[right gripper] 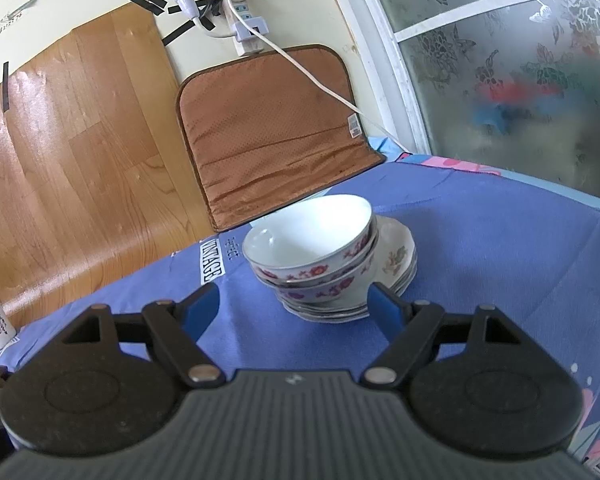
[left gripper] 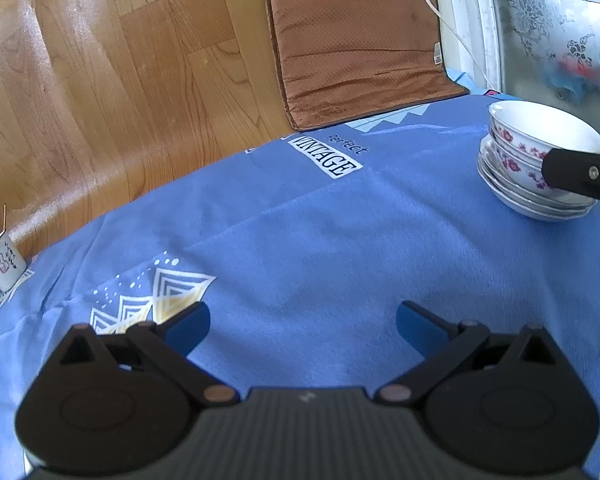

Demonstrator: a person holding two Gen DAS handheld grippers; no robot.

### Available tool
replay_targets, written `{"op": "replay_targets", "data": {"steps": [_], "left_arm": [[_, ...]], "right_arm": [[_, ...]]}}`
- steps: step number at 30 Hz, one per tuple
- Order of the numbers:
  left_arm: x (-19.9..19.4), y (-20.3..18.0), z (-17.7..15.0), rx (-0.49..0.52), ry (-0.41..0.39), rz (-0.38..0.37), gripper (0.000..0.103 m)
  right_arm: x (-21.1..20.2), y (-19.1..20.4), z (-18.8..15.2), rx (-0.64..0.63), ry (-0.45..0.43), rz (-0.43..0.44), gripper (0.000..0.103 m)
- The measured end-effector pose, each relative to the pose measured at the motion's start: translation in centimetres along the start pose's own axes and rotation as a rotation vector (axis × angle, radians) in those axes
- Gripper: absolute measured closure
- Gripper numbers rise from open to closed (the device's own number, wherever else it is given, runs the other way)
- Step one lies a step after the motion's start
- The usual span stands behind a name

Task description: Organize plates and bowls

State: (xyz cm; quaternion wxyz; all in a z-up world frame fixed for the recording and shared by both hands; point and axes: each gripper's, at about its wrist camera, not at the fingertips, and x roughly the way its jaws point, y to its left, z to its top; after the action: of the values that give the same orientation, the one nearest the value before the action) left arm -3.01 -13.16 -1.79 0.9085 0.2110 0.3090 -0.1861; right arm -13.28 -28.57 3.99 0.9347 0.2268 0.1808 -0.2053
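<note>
Two white bowls with red flower patterns (right gripper: 312, 248) sit nested on a stack of white plates (right gripper: 396, 258) on the blue tablecloth (right gripper: 500, 248). My right gripper (right gripper: 294, 312) is open and empty, just in front of the stack, its fingers apart from it. The stack also shows in the left wrist view (left gripper: 536, 160) at the far right, partly hidden by the right gripper's black finger (left gripper: 576, 174). My left gripper (left gripper: 302, 326) is open and empty above bare cloth, well left of the stack.
A small paper cup (left gripper: 2, 264) stands at the table's left edge. A brown cushion (right gripper: 268, 132) leans on the wall behind the table. A power strip with a white cable (right gripper: 246, 26) hangs on the wall. A frosted glass door (right gripper: 520, 80) is at the right.
</note>
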Motion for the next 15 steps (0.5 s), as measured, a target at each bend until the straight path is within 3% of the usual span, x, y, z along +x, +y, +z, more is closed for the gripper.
{"op": "replay_targets", "data": {"steps": [15], "left_arm": [[-0.16, -0.29, -0.08, 0.012, -0.009, -0.002, 0.000]], "right_arm": [[-0.01, 0.00, -0.01, -0.001, -0.004, 0.000, 0.020]]}}
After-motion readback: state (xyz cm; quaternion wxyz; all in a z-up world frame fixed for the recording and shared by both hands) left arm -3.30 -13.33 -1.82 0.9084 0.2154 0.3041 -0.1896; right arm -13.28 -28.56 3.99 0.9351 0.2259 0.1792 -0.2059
